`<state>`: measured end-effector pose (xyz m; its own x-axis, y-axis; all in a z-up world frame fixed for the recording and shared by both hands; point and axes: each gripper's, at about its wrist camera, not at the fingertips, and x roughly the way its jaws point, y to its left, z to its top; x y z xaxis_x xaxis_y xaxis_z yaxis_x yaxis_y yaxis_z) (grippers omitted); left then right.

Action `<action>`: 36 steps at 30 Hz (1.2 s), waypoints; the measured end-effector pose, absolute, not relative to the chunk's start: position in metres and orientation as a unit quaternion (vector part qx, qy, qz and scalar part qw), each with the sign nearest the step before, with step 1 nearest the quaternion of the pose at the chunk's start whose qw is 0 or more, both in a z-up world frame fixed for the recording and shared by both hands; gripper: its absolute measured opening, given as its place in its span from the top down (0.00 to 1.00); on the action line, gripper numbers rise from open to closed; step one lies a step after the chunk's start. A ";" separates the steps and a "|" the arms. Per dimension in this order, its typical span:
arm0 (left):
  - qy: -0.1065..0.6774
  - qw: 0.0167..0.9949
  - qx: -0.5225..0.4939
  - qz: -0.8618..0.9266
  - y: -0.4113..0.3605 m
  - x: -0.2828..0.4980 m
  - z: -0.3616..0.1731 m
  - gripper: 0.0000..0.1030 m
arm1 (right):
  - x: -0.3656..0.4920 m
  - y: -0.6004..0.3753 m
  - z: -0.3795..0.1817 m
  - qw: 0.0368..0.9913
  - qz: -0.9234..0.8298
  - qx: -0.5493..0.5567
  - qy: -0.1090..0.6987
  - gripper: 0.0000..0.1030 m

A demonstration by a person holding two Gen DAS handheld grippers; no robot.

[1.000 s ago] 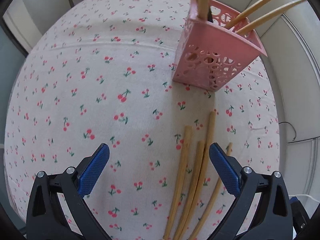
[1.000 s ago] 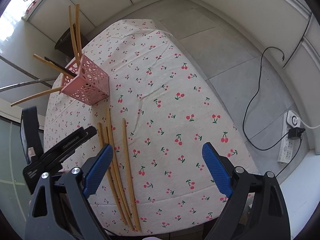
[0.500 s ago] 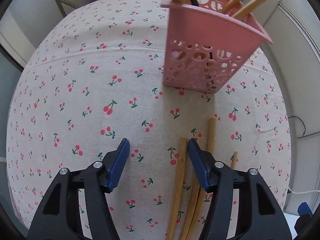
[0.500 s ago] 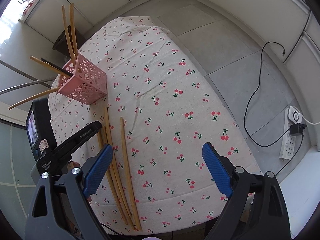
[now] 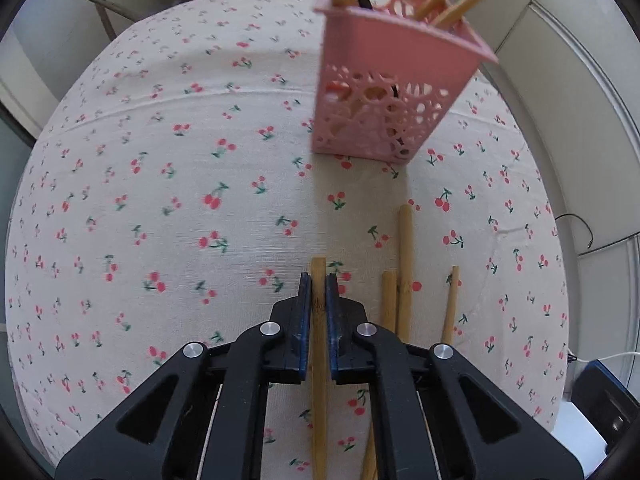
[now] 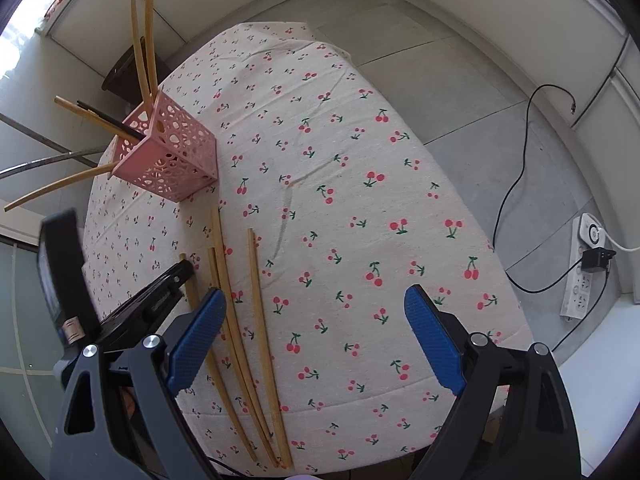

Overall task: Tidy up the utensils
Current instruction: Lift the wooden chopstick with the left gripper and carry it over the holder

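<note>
My left gripper (image 5: pixel 319 286) is shut on the leftmost bamboo chopstick (image 5: pixel 319 272), which lies on the cherry-print tablecloth (image 5: pixel 160 200). Three more bamboo chopsticks (image 5: pixel 405 264) lie to its right. A pink perforated utensil holder (image 5: pixel 384 92) stands beyond them with several chopsticks upright in it. In the right wrist view the holder (image 6: pixel 168 156) stands at the far left, the loose chopsticks (image 6: pixel 256 312) lie near the front, and the left gripper (image 6: pixel 176 276) is at their left. My right gripper (image 6: pixel 316 328) is open and empty above the table's near part.
The table edge runs close on the right (image 5: pixel 556 280) and at the front (image 6: pixel 360 432). On the floor lie a black cable (image 6: pixel 520 152) and a white power strip (image 6: pixel 582 276). A dark bin (image 6: pixel 124 68) stands behind the table.
My left gripper moved forward and shut on the leftmost chopstick. The right gripper has hardly moved.
</note>
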<state>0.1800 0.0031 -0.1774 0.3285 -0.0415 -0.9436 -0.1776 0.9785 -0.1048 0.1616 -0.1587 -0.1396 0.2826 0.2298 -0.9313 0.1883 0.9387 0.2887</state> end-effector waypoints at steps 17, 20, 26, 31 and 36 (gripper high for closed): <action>0.479 0.873 -0.079 0.050 0.054 0.135 -0.086 0.93 | 0.194 -0.087 -0.199 0.786 -0.007 0.067 0.614 0.46; 0.471 0.877 -0.077 0.048 0.055 0.132 -0.081 0.93 | 0.193 -0.078 -0.198 0.804 -0.008 0.033 0.593 0.69; 0.458 0.885 -0.068 0.043 0.050 0.129 -0.075 0.93 | 0.193 -0.081 -0.195 0.813 0.010 0.039 0.581 0.94; 0.442 0.894 -0.065 0.032 0.046 0.123 -0.065 0.93 | 0.187 -0.091 -0.173 0.831 0.025 0.068 0.551 0.94; 0.410 0.909 -0.077 0.009 0.047 0.110 -0.046 0.93 | 0.170 -0.106 -0.124 0.860 0.043 0.095 0.499 0.94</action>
